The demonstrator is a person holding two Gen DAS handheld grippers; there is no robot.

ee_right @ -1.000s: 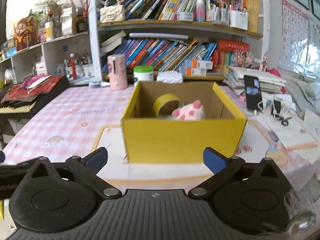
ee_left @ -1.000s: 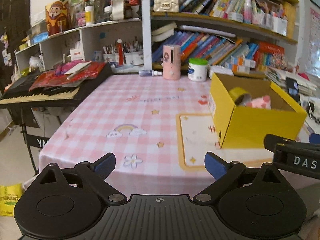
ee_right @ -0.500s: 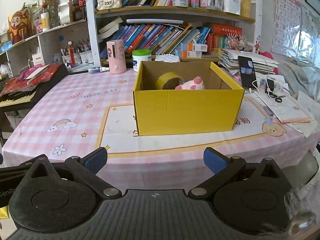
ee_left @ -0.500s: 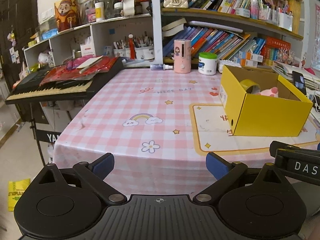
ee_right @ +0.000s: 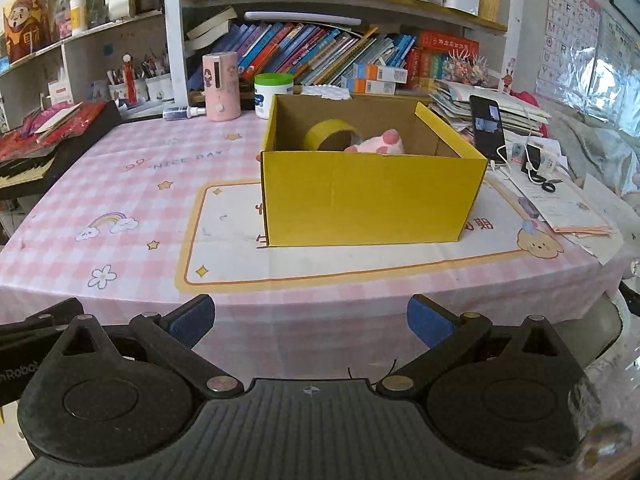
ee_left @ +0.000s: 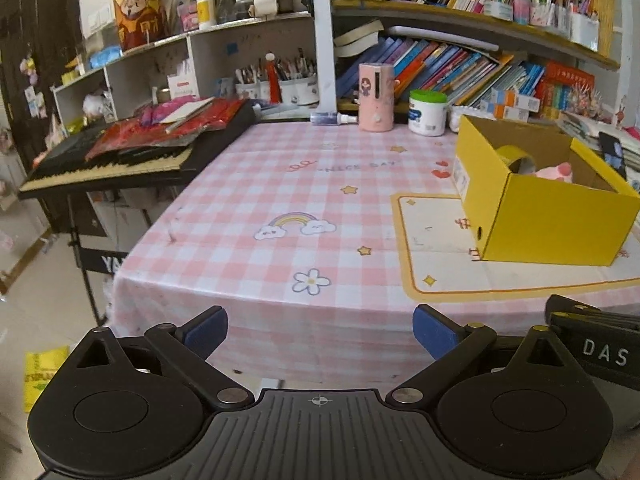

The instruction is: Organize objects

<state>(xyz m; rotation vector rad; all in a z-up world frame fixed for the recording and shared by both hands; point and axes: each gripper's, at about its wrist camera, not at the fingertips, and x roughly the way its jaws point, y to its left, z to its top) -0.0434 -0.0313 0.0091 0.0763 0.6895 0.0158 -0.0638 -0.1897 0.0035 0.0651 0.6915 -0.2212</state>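
A yellow cardboard box (ee_right: 372, 196) stands open on the pink checked tablecloth (ee_right: 132, 184), on a white mat with an orange border. Inside it lean a roll of yellow tape (ee_right: 330, 136) and a pink plush toy (ee_right: 380, 142). The same box (ee_left: 548, 208) shows at the right of the left wrist view, with the tape (ee_left: 516, 158) and plush (ee_left: 556, 170) in it. My left gripper (ee_left: 320, 330) hangs open off the table's front edge, nothing between its fingers. My right gripper (ee_right: 310, 320) is open too, in front of the box and well short of it.
At the table's back stand a pink cylinder (ee_right: 221, 86), a green-lidded white jar (ee_right: 273, 94) and a small spray bottle (ee_right: 182, 112). A keyboard (ee_left: 120, 160) under red packets juts in on the left. A phone (ee_right: 486, 122), cables and papers crowd the right side. Bookshelves rise behind.
Both grippers have drawn back from the table, so the box looks smaller and the table's front edge has come into view. Both stay open and empty.
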